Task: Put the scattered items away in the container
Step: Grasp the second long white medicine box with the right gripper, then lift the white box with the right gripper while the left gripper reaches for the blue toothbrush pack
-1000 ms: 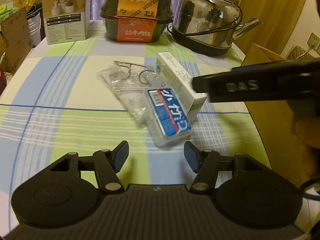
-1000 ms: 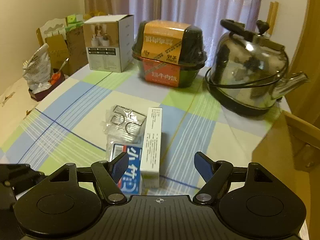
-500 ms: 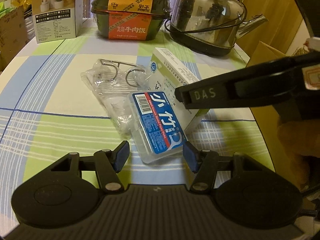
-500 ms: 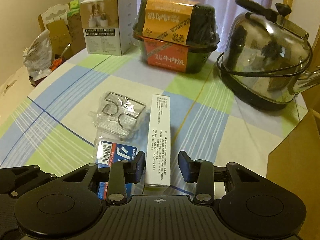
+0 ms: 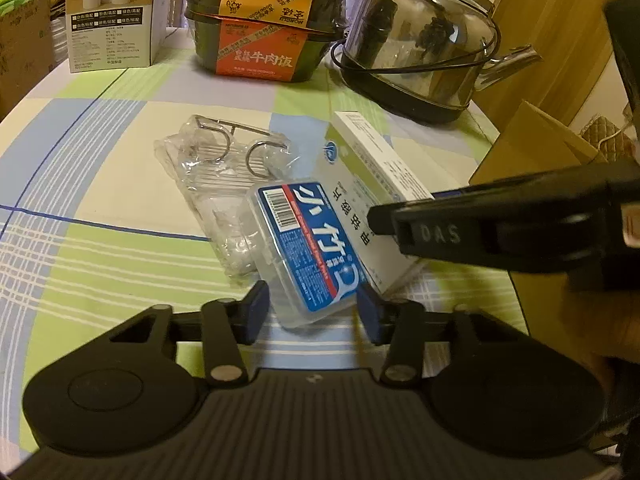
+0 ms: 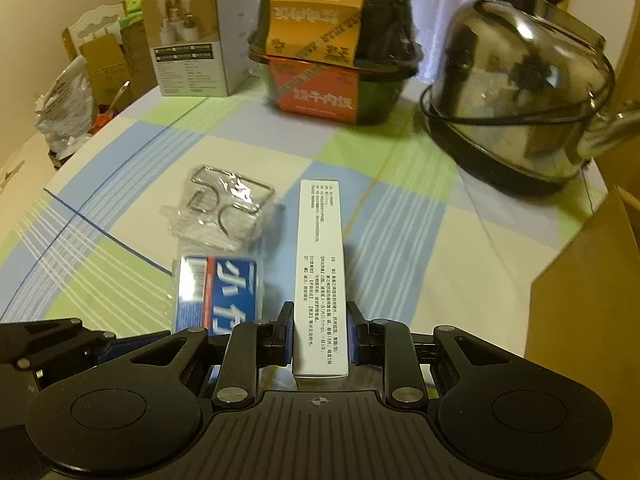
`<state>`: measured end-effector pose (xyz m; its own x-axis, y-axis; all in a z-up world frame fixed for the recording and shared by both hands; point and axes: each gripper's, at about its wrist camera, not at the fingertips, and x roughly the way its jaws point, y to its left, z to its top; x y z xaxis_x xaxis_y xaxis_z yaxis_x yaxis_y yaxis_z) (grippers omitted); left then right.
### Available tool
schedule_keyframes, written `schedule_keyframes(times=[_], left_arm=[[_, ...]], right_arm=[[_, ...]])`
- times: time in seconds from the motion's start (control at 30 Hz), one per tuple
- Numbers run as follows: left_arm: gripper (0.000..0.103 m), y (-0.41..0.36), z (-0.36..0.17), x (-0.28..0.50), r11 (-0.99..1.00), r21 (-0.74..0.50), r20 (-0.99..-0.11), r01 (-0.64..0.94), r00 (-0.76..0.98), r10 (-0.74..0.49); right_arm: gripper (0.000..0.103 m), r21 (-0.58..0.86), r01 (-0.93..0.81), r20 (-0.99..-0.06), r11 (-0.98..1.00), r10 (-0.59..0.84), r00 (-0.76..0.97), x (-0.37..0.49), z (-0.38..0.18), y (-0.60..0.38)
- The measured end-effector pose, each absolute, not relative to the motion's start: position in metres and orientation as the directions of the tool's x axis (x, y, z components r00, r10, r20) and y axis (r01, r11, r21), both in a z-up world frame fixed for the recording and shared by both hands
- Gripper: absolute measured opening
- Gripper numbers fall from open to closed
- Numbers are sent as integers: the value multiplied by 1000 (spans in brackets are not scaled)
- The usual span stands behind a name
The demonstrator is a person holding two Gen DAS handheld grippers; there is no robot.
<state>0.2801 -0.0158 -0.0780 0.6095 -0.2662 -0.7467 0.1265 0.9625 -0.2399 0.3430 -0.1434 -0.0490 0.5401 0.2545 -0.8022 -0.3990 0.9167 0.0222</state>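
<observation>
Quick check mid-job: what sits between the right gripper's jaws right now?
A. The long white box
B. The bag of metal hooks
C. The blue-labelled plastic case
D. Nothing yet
A. In the right wrist view the right gripper has its jaws closed against both sides of the white box; the blue case lies just to its left, outside the jaws.
</observation>
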Motion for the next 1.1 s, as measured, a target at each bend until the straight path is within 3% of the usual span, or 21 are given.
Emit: schedule_keyframes(times=[0.1, 0.27, 0.5, 0.67, 0.83, 0.93, 1.03, 1.1], left_arm=[[30, -14, -77, 277, 961, -237, -754, 143, 597, -274], [31, 0, -77, 264, 966, -211, -771, 149, 583, -258], [52, 17, -75, 255, 961, -205, -752, 183, 599, -275], [61, 15, -74, 247, 958, -170, -757, 231, 592, -277], [66, 10, -76, 253, 970, -153, -763, 191, 601, -239], [75, 3, -75, 261, 980, -130, -761, 154, 618, -198], [76, -6, -79, 270, 989, -103, -765, 108, 626, -148], [70, -8, -81, 272, 990, -99, -771, 99, 622, -140]], right_arm=[[28, 46, -395, -807, 918, 267, 527, 339, -48, -147], [28, 81, -437, -813, 896, 313, 491, 328, -46, -142], [28, 181, -441, -816, 879, 385, 431, 307, -45, -140], [27, 246, -422, -821, 873, 419, 388, 293, -46, -144], [27, 142, -369, -825, 918, 316, 469, 283, -39, -152], [27, 100, -319, -819, 942, 261, 512, 281, -35, -160], [27, 89, -298, -817, 950, 241, 523, 281, -37, -166], [27, 85, -293, -820, 952, 234, 523, 281, -40, -167]])
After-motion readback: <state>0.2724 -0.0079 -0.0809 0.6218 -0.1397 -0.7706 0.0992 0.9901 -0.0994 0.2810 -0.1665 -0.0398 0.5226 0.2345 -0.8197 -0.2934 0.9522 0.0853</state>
